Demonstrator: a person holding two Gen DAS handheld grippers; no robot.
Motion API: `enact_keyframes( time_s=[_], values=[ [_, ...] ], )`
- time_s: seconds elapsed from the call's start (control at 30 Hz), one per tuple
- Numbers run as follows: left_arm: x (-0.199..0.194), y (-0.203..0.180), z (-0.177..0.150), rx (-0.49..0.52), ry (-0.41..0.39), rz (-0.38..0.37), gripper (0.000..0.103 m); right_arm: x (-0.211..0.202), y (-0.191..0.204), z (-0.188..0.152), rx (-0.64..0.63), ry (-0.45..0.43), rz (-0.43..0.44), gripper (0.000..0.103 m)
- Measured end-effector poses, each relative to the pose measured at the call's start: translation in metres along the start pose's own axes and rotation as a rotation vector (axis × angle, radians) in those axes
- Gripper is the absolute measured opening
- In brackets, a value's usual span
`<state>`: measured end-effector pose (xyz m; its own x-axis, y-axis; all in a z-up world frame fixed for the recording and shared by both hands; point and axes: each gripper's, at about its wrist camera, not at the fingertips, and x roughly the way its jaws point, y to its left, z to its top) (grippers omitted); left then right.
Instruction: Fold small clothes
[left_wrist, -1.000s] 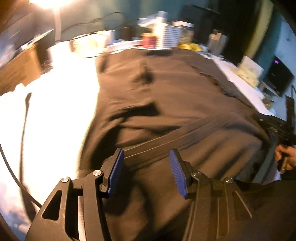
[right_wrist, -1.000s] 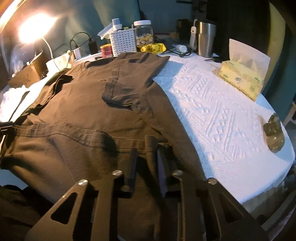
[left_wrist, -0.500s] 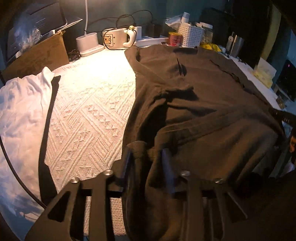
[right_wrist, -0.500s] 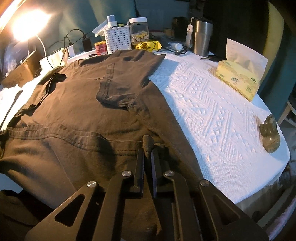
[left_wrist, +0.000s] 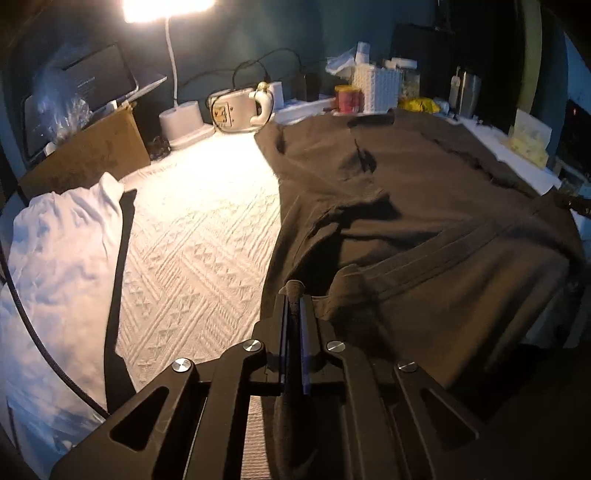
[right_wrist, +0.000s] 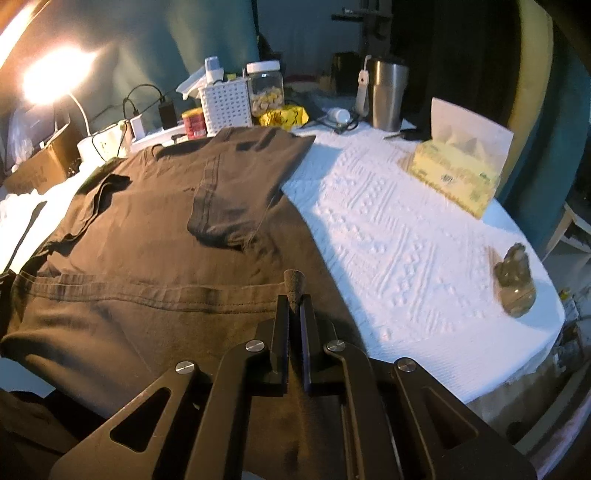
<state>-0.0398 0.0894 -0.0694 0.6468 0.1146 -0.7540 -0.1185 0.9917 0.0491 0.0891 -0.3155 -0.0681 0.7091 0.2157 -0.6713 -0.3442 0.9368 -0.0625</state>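
Observation:
A dark brown T-shirt (left_wrist: 424, 206) lies spread on the white textured tablecloth (left_wrist: 199, 236), sleeves folded in, bottom hem nearest me. My left gripper (left_wrist: 294, 295) is shut on the hem's left corner; a tuft of fabric pokes up between the fingers. In the right wrist view the same shirt (right_wrist: 155, 236) fills the middle, and my right gripper (right_wrist: 294, 299) is shut on the hem's right corner, a pinch of cloth sticking out above the tips. The hem is raised slightly off the table between both grippers.
A white garment (left_wrist: 55, 258) lies at the left with a black cable (left_wrist: 118, 266) across it. At the back stand a lamp (left_wrist: 166, 7), white basket (right_wrist: 225, 103), jar (right_wrist: 265, 88) and steel tumbler (right_wrist: 388, 96). A tissue box (right_wrist: 458, 173) and a small figurine (right_wrist: 515, 280) sit right.
My left gripper went from open over the hem to shut on its corner. My right gripper closed fully on the other corner. The hem has lifted a little.

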Motion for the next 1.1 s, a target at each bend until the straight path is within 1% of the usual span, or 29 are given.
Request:
enact_keyframes(
  time_s=[0.03, 0.13, 0.17, 0.27, 0.37, 0.47, 0.57, 0.73, 0.97, 1.1],
  values=[
    [-0.003, 0.000, 0.002, -0.002, -0.017, -0.001, 0.004, -0.003, -0.001, 0.001, 0.000, -0.007, 0.000, 0.006],
    [-0.019, 0.002, 0.010, -0.007, -0.113, -0.003, 0.004, -0.010, -0.003, 0.004, 0.003, -0.027, 0.004, 0.006],
    [-0.022, 0.001, 0.012, -0.003, -0.137, 0.010, 0.004, -0.013, -0.003, 0.005, 0.001, -0.034, 0.006, 0.006],
    [-0.024, -0.001, 0.016, 0.012, -0.177, 0.040, 0.004, -0.018, -0.004, 0.009, -0.001, -0.051, 0.005, 0.006],
    [-0.023, 0.002, 0.020, -0.001, -0.192, 0.046, 0.004, -0.024, -0.006, 0.013, 0.003, -0.066, -0.001, 0.006],
    [-0.021, 0.007, 0.023, -0.002, -0.204, 0.082, 0.004, -0.030, -0.010, 0.019, 0.013, -0.083, -0.013, 0.006],
    [-0.023, 0.013, 0.029, -0.028, -0.223, 0.086, 0.004, -0.034, -0.013, 0.024, 0.025, -0.097, -0.018, 0.006],
    [-0.028, 0.014, 0.039, -0.032, -0.259, 0.101, 0.004, -0.039, -0.018, 0.033, 0.040, -0.120, -0.018, 0.006],
    [-0.028, 0.017, 0.058, -0.042, -0.292, 0.106, 0.004, -0.041, -0.024, 0.047, 0.051, -0.150, -0.008, 0.006],
    [-0.025, 0.019, 0.068, -0.071, -0.299, 0.081, 0.004, -0.039, -0.026, 0.056, 0.050, -0.156, 0.001, 0.006]
  ],
)
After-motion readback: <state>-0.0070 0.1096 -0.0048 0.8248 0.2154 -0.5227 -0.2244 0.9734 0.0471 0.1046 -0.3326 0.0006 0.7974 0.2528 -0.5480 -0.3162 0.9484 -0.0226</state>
